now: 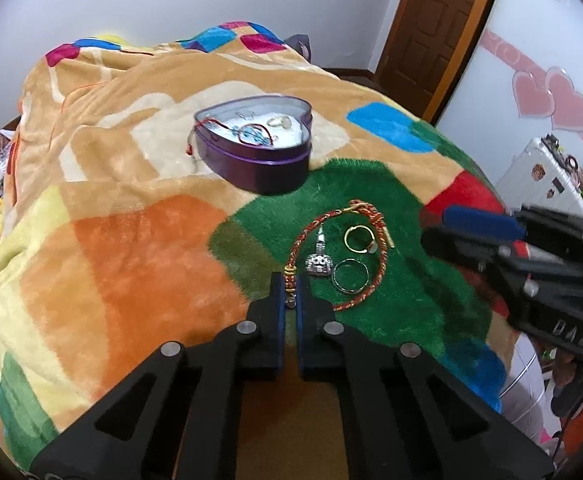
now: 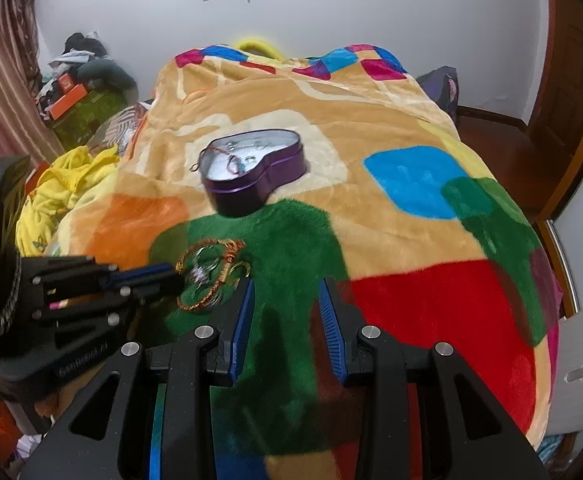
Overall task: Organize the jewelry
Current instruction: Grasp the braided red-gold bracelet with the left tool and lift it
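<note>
Red-and-gold braided cord bracelet is pinched at its beaded end by left gripper, jaws closed on it. Right gripper is held with jaws open, empty. Next judged: lift and carry to purple heart-shaped tin.

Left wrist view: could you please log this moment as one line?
left claw: shut on bracelet | right claw: open, empty | rings, pendant: on blanket | tin: open

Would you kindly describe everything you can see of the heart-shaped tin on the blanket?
The heart-shaped tin is dark purple metal, by its look, with a lighter ridge band below the rim. It has no lid on and sits upright on the beige part of the plush blanket, beyond the green patch. Its inside looks pale. Inside lie a red cord with blue beads, trailing over the left rim, and a pale ring. Neither hand-held gripper touches it.
</note>
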### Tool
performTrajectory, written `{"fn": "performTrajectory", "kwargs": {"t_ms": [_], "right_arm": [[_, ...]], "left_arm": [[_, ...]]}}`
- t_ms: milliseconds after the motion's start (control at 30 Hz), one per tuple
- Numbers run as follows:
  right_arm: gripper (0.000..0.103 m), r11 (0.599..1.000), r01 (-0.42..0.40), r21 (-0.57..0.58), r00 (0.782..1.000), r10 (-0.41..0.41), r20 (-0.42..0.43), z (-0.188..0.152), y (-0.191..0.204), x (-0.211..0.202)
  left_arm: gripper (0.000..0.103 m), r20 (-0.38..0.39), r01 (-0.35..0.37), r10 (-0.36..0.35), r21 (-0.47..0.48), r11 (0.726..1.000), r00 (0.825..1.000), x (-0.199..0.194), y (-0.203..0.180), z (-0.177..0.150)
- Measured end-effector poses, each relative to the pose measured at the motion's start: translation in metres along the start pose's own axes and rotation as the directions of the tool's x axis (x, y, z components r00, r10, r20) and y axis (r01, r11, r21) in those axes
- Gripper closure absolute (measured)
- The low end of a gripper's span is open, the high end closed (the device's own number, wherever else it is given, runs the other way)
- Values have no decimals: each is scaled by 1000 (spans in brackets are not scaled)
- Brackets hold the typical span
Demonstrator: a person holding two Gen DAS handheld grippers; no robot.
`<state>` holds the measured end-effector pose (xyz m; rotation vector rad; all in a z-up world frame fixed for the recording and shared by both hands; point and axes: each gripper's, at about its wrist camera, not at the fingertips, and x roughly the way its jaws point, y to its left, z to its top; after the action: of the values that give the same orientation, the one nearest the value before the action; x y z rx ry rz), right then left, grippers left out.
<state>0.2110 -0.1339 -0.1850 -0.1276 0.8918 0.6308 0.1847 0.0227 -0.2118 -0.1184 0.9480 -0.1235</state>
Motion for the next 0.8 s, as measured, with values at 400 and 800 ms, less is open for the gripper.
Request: {"fn": "performTrajectory", "kwargs": {"t_ms": [400, 800], "right_arm": [[73, 995, -62, -82, 996, 56, -68, -8, 39, 25], [84, 994, -44, -98, 998, 39, -52, -7, 45, 34]], "left_arm": [[100, 98, -36, 41, -54, 998, 994, -50, 25, -5], [100, 122, -52, 62, -84, 995, 991, -61, 36, -8]]}}
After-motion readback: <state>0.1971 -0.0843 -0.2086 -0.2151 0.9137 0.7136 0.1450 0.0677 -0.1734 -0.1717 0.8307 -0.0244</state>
